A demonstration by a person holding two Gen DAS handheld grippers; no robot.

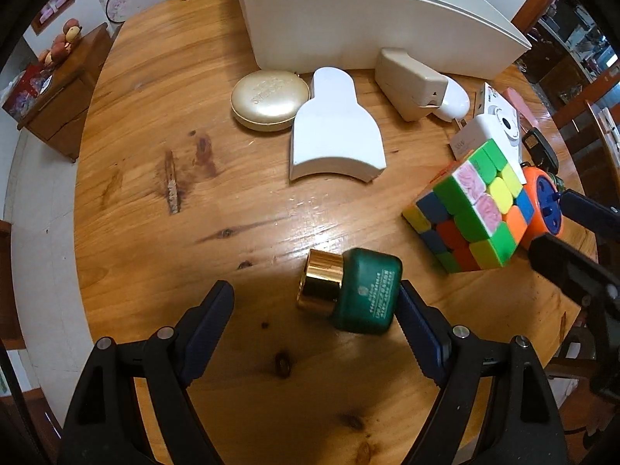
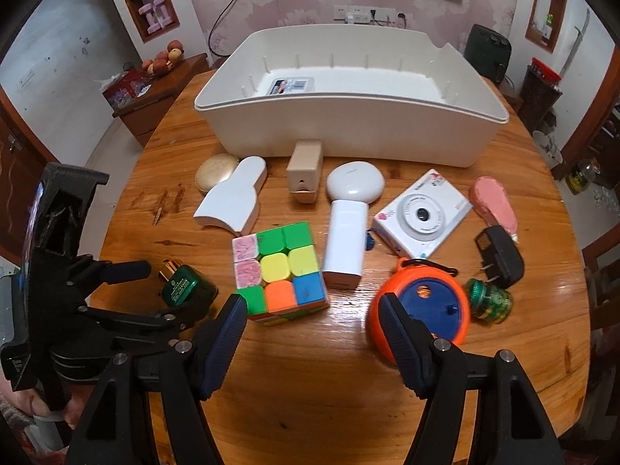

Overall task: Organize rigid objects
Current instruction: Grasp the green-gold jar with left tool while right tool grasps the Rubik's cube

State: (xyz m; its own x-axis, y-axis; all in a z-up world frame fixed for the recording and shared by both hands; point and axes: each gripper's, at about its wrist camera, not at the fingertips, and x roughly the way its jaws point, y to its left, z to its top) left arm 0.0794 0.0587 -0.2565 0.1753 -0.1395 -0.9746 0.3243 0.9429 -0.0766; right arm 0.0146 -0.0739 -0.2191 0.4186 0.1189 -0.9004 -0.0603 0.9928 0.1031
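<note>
I hold my left gripper (image 1: pixel 316 306) spread around the green bottle (image 1: pixel 366 290), which lies on its side on the desk (image 1: pixel 155 155) with its gold cap toward nine o'clock. One pad sits just beside the bottle's base and the other stands well clear, so nothing is pinched yet. My right gripper (image 2: pixel 312 321) is also spread and holds nothing; the orange round gadget (image 2: pixel 420 312) is at its three o'clock finger and the puzzle cube (image 2: pixel 279 271) just past its nine o'clock finger.

The white bin (image 2: pixel 348 93) at twelve o'clock holds only a label on its floor. Every item is still out on the desk: gold compact (image 2: pixel 215 172), white camera (image 2: pixel 420 213), pink case (image 2: pixel 494 201), black charger (image 2: pixel 500 254) and the rest. I judge the sorting barely begun, with the bottle my likely first pick.
</note>
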